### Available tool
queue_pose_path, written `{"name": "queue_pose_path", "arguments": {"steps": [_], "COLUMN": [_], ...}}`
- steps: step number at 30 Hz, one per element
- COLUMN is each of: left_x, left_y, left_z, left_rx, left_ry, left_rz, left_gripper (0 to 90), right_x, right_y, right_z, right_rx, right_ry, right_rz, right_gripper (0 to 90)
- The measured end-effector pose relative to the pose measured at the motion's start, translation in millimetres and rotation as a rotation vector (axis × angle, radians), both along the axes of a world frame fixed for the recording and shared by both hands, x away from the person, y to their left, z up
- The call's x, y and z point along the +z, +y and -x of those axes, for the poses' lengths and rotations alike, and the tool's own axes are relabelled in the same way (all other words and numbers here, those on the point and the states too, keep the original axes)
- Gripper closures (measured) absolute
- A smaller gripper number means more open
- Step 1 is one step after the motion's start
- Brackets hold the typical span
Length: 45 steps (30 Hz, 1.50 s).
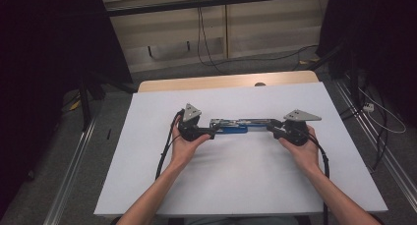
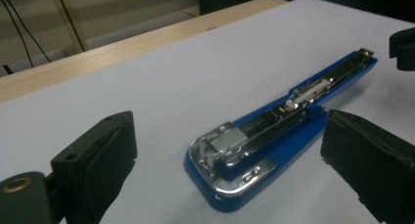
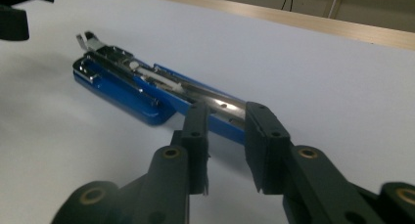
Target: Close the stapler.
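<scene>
A blue stapler [image 1: 235, 126] lies opened out flat across the middle of the white table top [image 1: 236, 185], its metal staple channel facing up. My left gripper [image 1: 212, 132] is at the stapler's left end, and in the left gripper view its jaws [image 2: 230, 136] stand wide apart with the blue base [image 2: 254, 155] on the table between them, untouched. My right gripper [image 1: 272, 127] is at the other end. In the right gripper view its jaws [image 3: 227, 123] stand narrow, one on each side of the tip of the stapler's arm [image 3: 147, 84]; I see no firm press.
The white top rests on a wooden table whose far edge [image 1: 226, 81] shows behind it. Cables [image 1: 206, 43] trail over the floor beyond, and metal rails [image 1: 74, 161] run along both sides. A person's forearms come in from the bottom edge.
</scene>
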<state>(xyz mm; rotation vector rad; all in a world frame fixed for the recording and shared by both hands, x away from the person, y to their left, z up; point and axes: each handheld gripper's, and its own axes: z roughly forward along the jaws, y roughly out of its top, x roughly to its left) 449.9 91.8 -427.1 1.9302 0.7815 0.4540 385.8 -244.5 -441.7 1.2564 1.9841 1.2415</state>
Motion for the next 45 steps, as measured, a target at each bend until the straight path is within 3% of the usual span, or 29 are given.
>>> {"name": "queue_pose_path", "arguments": {"steps": [4, 6, 9, 13, 18, 23, 25, 29, 36, 40, 41, 45], "left_x": [-1.1, -2.7, -4.8, -4.1, -2.9, -3.3, -4.7, -9.1, -13.7, -18.1, -18.8, -23.5], "left_y": [5.1, 6.3, 5.3, 3.3, 1.9, -0.9, -2.0, -1.9, -1.2, -4.0, -3.9, -4.1], "left_z": [-4.2, -5.2, -5.2, -3.7, 1.2, 3.3, 3.6, 0.8, -1.8, -3.4, -4.4, -6.2], "left_rx": [0.019, 0.014, 0.006, -0.001, -0.030, -0.074, -0.064, -0.094, -0.116, -0.116, -0.120, -0.112], "left_ry": [0.006, 0.023, 0.045, 0.038, 0.026, 0.047, 0.055, 0.063, 0.079, 0.090, 0.085, 0.083], "left_rz": [0.009, 0.008, 0.011, 0.006, 0.017, 0.028, -0.008, -0.022, -0.057, -0.075, -0.097, -0.103], "left_gripper": [6.3, 6.9, 9.9, 10.9, 28.9, 44.5, 50.0, 60.9, 89.0, 90.0, 90.0, 90.0], "right_x": [-3.4, -3.9, -4.7, -5.9, -8.3, -9.1, -9.4, -9.5, -9.7, -10.4, -10.5, -10.5], "right_y": [4.1, 3.3, 1.3, 2.0, 2.1, 2.8, 2.7, 1.8, 2.5, 2.8, 2.8, 2.5], "right_z": [1.9, 1.8, 1.3, 2.3, 2.0, 2.2, 1.9, 1.4, 0.8, 0.0, -0.2, -1.0], "right_rx": [0.015, 0.016, 0.018, 0.026, 0.022, 0.031, 0.030, 0.030, 0.023, 0.018, 0.017, 0.016], "right_ry": [0.000, 0.000, 0.008, 0.029, 0.047, 0.052, 0.055, 0.053, 0.052, 0.064, 0.068, 0.069], "right_rz": [0.040, 0.034, 0.039, 0.062, 0.088, 0.095, 0.096, 0.103, 0.112, 0.113, 0.112, 0.120], "right_gripper": [83.9, 89.5, 90.0, 90.0, 90.0, 90.0, 90.0, 90.0, 90.0, 90.0, 90.0, 90.0]}}
